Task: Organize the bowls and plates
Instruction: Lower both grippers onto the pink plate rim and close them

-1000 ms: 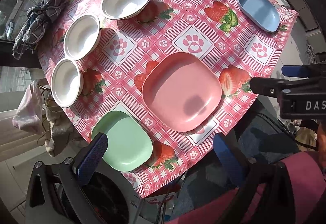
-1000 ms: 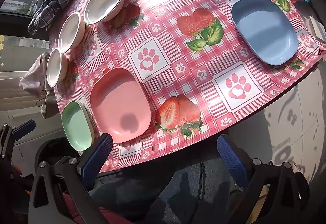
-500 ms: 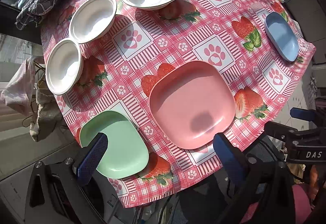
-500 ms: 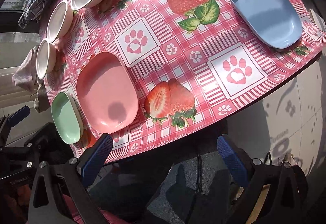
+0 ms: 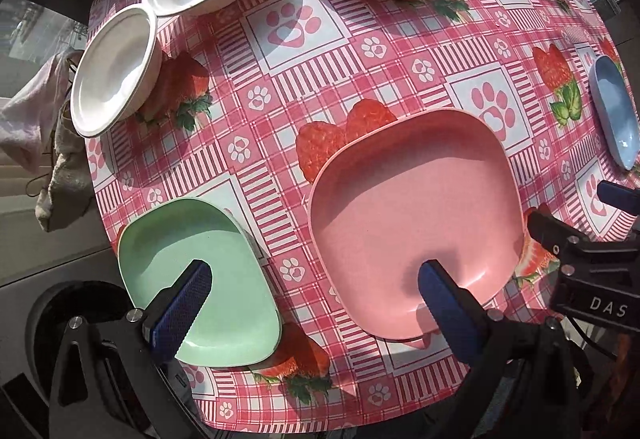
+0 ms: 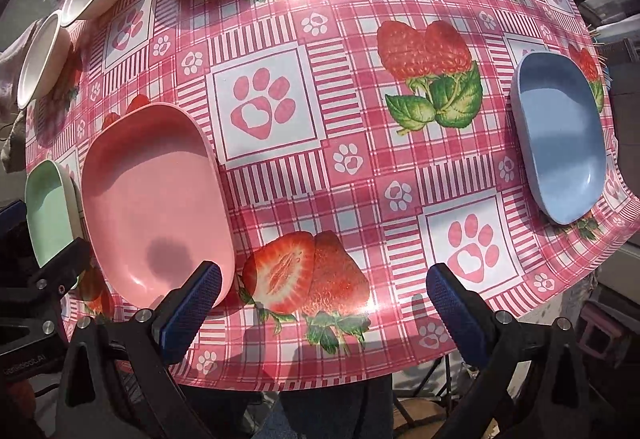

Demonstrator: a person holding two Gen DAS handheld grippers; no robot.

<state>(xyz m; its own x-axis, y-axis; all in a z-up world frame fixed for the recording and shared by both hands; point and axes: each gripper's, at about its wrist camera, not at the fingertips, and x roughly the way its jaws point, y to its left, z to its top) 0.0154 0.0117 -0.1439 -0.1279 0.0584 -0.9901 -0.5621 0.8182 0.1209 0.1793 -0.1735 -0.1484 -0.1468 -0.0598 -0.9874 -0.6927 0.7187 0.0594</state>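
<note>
on the tablecloth three white bowls curve along the far left edge. nearer, a green plate sits at the left edge, with a pink plate just beside it on the right and a blue plate well apart at the right edge. the left gripper hangs wide open over the green and pink plates, holding nothing. the right gripper is wide open too, empty, over the near edge right of the pink plate.

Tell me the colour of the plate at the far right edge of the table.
Light blue. The blue plate shows best in the right wrist view.
</note>
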